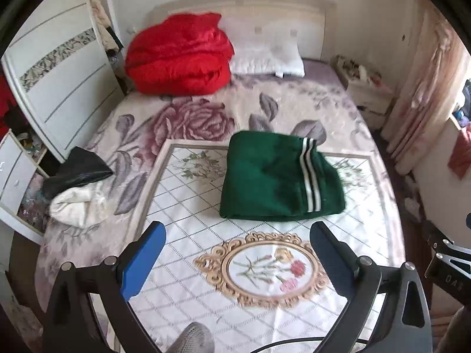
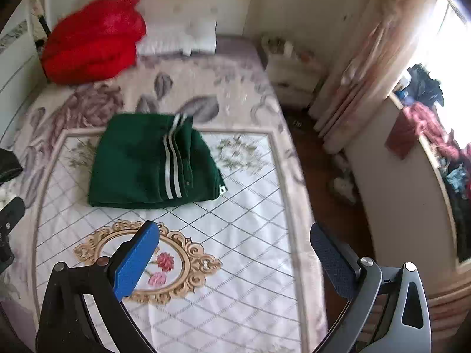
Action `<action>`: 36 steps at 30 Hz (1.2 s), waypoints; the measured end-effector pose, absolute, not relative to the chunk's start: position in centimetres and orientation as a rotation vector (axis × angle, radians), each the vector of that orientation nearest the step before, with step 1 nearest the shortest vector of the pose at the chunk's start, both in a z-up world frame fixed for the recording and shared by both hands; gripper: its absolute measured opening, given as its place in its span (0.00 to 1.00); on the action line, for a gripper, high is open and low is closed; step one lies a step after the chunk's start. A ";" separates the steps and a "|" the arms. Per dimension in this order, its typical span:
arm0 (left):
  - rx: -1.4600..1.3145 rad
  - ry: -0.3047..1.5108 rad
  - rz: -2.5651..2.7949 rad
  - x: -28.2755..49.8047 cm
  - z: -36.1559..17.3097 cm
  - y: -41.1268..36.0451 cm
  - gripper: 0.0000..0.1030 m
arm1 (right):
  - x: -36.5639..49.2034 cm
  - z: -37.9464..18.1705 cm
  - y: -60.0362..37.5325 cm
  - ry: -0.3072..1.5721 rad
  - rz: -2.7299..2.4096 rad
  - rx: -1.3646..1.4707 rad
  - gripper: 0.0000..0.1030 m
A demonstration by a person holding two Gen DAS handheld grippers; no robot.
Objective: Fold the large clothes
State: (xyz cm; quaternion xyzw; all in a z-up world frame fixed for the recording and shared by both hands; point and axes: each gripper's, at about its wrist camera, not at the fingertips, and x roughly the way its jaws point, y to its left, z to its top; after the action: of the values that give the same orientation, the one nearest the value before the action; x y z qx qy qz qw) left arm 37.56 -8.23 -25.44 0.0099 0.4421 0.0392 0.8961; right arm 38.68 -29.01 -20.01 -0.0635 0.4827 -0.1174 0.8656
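A dark green garment (image 1: 273,179) with white stripes lies folded into a compact rectangle on the white patterned mat (image 1: 182,211) on the bed. It also shows in the right wrist view (image 2: 141,164). My left gripper (image 1: 237,235) is open and empty, held above the mat just in front of the garment. My right gripper (image 2: 234,235) is open and empty, in front of the garment and to its right, near the bed's right edge. Part of the right gripper shows at the edge of the left wrist view (image 1: 447,253).
A red quilt (image 1: 179,56) and a white pillow (image 1: 265,53) lie at the head of the bed. A black and a white garment (image 1: 76,188) sit at the bed's left edge. A wardrobe (image 1: 59,67) stands left, a nightstand (image 2: 294,70) and curtain (image 2: 368,67) right.
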 end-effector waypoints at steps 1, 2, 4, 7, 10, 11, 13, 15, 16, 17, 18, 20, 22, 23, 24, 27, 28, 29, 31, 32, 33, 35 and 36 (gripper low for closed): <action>0.017 0.906 0.075 36.2 -24.1 -8.2 0.97 | 37.2 -18.0 -28.7 0.994 -0.246 -0.144 1.00; 0.020 0.899 0.082 35.1 -23.0 -8.2 0.97 | 36.0 -16.4 -28.4 0.982 -0.246 -0.146 1.00; 0.015 0.884 0.083 32.2 -20.3 -8.1 0.97 | 33.3 -12.8 -27.8 0.953 -0.240 -0.144 1.00; 0.024 0.863 0.085 28.4 -17.1 -8.1 0.97 | 28.6 -7.3 -26.7 0.901 -0.228 -0.144 1.00; 0.034 0.839 0.081 25.0 -14.4 -8.0 0.97 | 24.9 -3.4 -25.7 0.854 -0.224 -0.148 1.00; 0.028 0.831 0.080 24.1 -13.7 -8.0 0.97 | 23.7 -2.1 -25.5 0.843 -0.225 -0.144 1.00; 0.019 0.814 0.075 22.3 -12.0 -7.9 0.97 | 21.4 0.3 -25.1 0.825 -0.221 -0.133 1.00; 0.005 0.796 0.073 20.6 -10.5 -7.7 0.97 | 19.2 2.5 -24.7 0.809 -0.217 -0.129 1.00; 0.003 0.789 0.073 20.0 -9.9 -7.6 0.97 | 18.1 3.4 -24.5 0.797 -0.218 -0.132 1.00; 0.000 0.783 0.072 19.5 -9.5 -7.5 0.97 | 17.2 4.2 -24.2 0.790 -0.222 -0.135 1.00; -0.004 0.775 0.072 19.0 -9.0 -7.4 0.97 | 16.4 4.9 -24.1 0.785 -0.220 -0.128 1.00; 0.005 0.757 0.076 17.9 -8.0 -7.4 0.97 | 15.0 5.8 -24.1 0.782 -0.212 -0.110 1.00; 0.013 0.754 0.073 17.0 -7.4 -7.4 0.97 | 13.7 6.7 -23.9 0.782 -0.203 -0.101 1.00; 0.014 0.753 0.073 16.6 -7.1 -7.5 0.97 | 13.4 6.8 -23.9 0.781 -0.201 -0.097 1.00; 0.015 0.758 0.071 16.2 -6.9 -7.5 0.97 | 13.0 7.1 -23.9 0.777 -0.199 -0.095 1.00; -0.002 0.767 0.061 15.5 -6.4 -7.3 0.97 | 11.8 7.9 -23.8 0.774 -0.191 -0.092 1.00; -0.002 0.770 0.059 15.3 -6.2 -7.4 0.97 | 11.4 8.3 -23.7 0.777 -0.188 -0.090 1.00; -0.003 0.770 0.057 14.9 -5.9 -7.4 0.97 | 11.1 8.6 -23.8 0.778 -0.187 -0.089 1.00; -0.005 0.767 0.054 14.5 -5.5 -7.4 0.97 | 10.9 8.9 -24.0 0.776 -0.184 -0.089 1.00; -0.006 0.765 0.054 14.4 -5.5 -7.5 0.97 | 10.7 9.1 -24.1 0.773 -0.185 -0.092 1.00; -0.006 0.761 0.052 14.1 -5.4 -7.5 0.97 | 10.4 9.3 -24.1 0.769 -0.187 -0.097 1.00; -0.006 0.755 0.052 13.7 -5.1 -7.7 0.97 | 9.9 10.0 -24.2 0.762 -0.185 -0.099 1.00; -0.006 0.755 0.052 13.6 -5.1 -7.8 0.97 | 9.9 10.1 -24.3 0.760 -0.184 -0.098 1.00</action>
State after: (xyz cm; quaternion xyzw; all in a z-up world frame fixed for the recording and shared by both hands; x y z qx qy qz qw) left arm 13.58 -7.80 -5.05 -0.0031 0.3684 0.0255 0.9293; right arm 9.88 -24.27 10.08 -0.0476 0.3701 -0.0895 0.9234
